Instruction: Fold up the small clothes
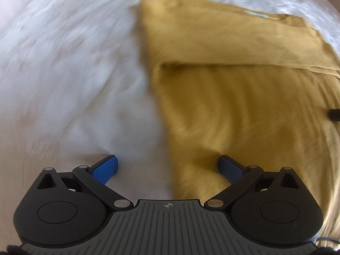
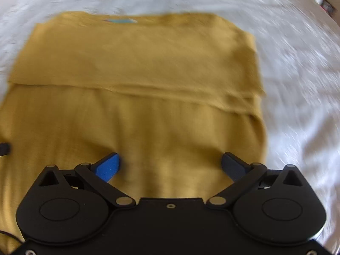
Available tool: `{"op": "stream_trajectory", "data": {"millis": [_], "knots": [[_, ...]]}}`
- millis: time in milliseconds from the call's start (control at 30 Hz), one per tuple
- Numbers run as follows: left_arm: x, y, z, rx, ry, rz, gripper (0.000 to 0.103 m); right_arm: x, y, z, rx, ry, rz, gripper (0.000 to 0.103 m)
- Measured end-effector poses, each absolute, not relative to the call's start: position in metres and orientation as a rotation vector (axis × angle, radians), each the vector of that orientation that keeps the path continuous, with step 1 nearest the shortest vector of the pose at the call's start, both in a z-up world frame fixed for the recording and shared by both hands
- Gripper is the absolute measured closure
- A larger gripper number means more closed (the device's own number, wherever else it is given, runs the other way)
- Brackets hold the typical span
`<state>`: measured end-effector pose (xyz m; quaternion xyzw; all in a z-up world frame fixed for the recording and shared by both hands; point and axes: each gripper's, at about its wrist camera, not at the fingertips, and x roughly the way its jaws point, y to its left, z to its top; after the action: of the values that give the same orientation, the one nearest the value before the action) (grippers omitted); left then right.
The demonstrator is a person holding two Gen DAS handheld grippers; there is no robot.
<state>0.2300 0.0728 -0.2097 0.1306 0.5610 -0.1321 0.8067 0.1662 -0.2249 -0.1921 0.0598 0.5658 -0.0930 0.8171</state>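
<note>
A mustard-yellow knitted garment [image 2: 136,97] lies flat on a white, fuzzy cloth-covered surface [image 1: 63,68]; whether that is a bed or a tabletop cannot be made out. One layer of the garment is folded over, its edge running as a straight seam across the middle, and a small turquoise label [image 2: 120,20] shows at the far neckline.

On the left, the left gripper [image 1: 167,167] hangs over the garment's left border with its blue-padded fingers [image 1: 105,169] spread wide and nothing between them; one finger is over the white cover, the other over the yellow cloth.

To the right, the right gripper [image 2: 171,165] is above the near part of the garment, its fingers [image 2: 108,166] likewise spread wide, pinching nothing.

Both views are smeared with blur, so the cover's texture is hard to read. A dark object [image 2: 323,0] at the far right corner is cut off and unclear.
</note>
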Motion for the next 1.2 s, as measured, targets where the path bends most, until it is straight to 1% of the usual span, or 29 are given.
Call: {"op": "stream_trajectory", "data": {"millis": [133, 267, 367, 500, 633, 767, 1000, 1200], "knots": [[0.227, 0.110, -0.211, 0.270, 1.212, -0.226, 0.000, 0.138, -0.273, -0.196, 0.214, 1.231, -0.360, 0.001], [0.223, 0.123, -0.210, 0.259, 1.222, -0.251, 0.000, 0.114, -0.300, -0.194, 0.319, 1.231, -0.453, 0.001], [0.221, 0.124, -0.205, 0.247, 1.227, -0.258, 0.000, 0.103, -0.296, -0.182, 0.326, 1.201, -0.470, 0.001], [0.211, 0.130, -0.190, 0.090, 1.217, -0.337, 0.000, 0.081, -0.278, -0.168, 0.407, 1.127, -0.424, 0.001], [0.181, 0.117, -0.201, 0.121, 1.241, -0.419, 0.000, 0.059, -0.253, -0.177, 0.421, 1.162, -0.402, 0.001], [0.155, 0.116, -0.205, 0.157, 1.211, -0.433, 0.000, 0.028, -0.237, -0.192, 0.454, 1.213, -0.413, 0.001], [0.123, 0.124, -0.202, 0.149, 1.210, -0.404, 0.000, -0.014, -0.240, -0.200, 0.479, 1.209, -0.326, 0.001], [0.095, 0.122, -0.211, 0.116, 1.224, -0.385, 0.000, -0.046, -0.244, -0.200, 0.475, 1.195, -0.224, 0.001]]}}
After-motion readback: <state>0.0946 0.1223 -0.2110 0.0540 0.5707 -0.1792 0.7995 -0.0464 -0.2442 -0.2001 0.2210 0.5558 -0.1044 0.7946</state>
